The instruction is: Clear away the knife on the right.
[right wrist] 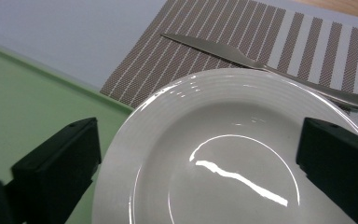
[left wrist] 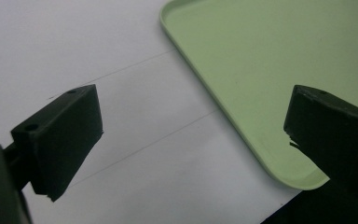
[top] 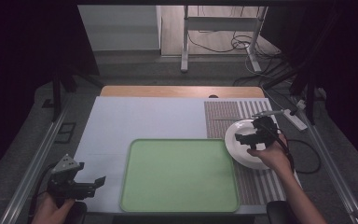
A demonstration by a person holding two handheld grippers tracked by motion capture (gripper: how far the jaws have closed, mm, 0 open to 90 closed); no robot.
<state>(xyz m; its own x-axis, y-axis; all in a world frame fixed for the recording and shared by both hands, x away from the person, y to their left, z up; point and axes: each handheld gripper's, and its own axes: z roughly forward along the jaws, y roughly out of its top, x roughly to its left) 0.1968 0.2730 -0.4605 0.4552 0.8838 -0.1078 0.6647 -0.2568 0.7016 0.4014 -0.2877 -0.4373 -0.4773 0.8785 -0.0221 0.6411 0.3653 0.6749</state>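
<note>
Hovering with jaws wide and empty, the right gripper [top: 253,138] faces the round, flat-lying plate [right wrist: 223,158].

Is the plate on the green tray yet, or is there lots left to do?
Not yet. The tray is bare, so nothing looks done. The right hand-held gripper hovers open over the plate, which sits on the striped mat, its edge overlapping the tray's corner. The knife lies behind it. The left hand-held gripper waits open beside the tray. Probably everything is left.
</note>
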